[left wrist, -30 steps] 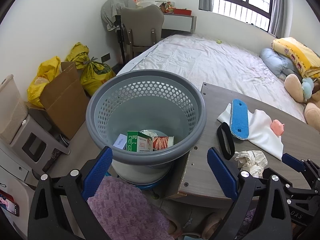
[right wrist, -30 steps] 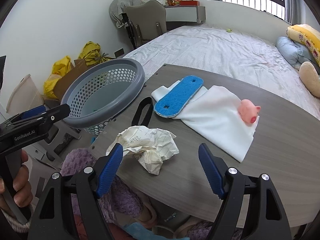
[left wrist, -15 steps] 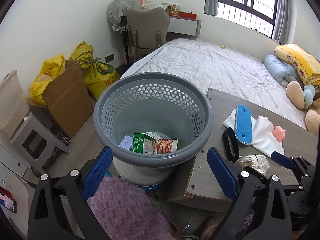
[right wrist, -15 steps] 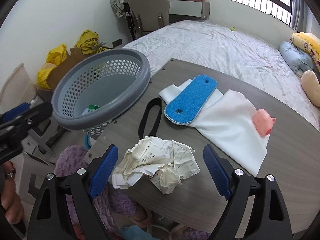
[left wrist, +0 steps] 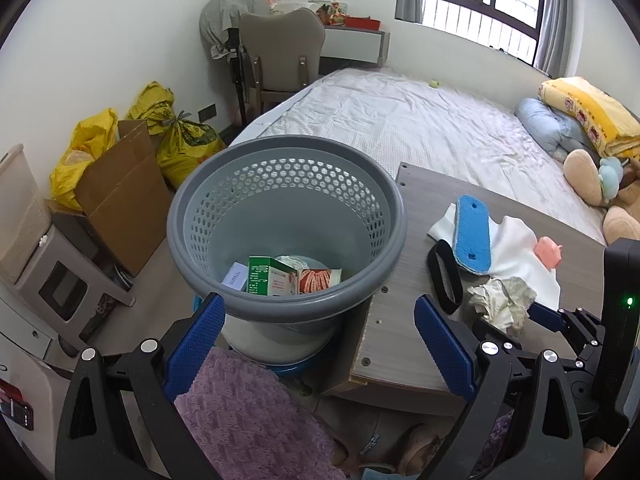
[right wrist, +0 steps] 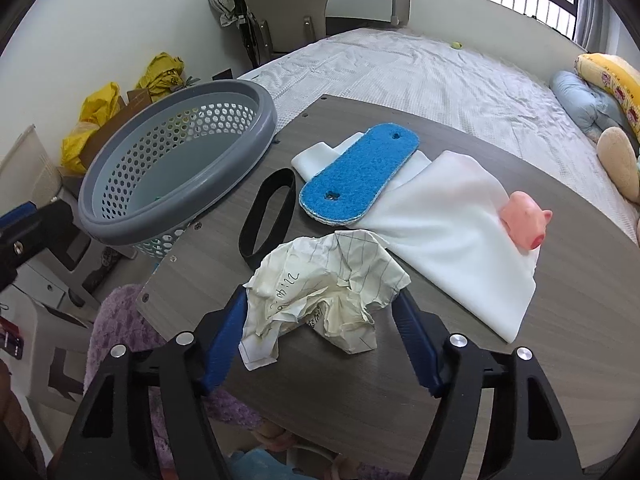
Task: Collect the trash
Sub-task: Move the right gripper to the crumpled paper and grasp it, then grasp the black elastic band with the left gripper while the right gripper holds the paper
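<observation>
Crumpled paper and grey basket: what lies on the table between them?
A black band lies on the table between the paper and basket, per the right wrist view.

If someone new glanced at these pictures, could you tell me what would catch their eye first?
Probably the crumpled paper near the table's front edge, sitting between the closing jaws of the right gripper. Next, the grey basket beside the table's left end, with cartons at its bottom. Behind the paper lie a blue pad on a white cloth and a pink pig toy.
</observation>
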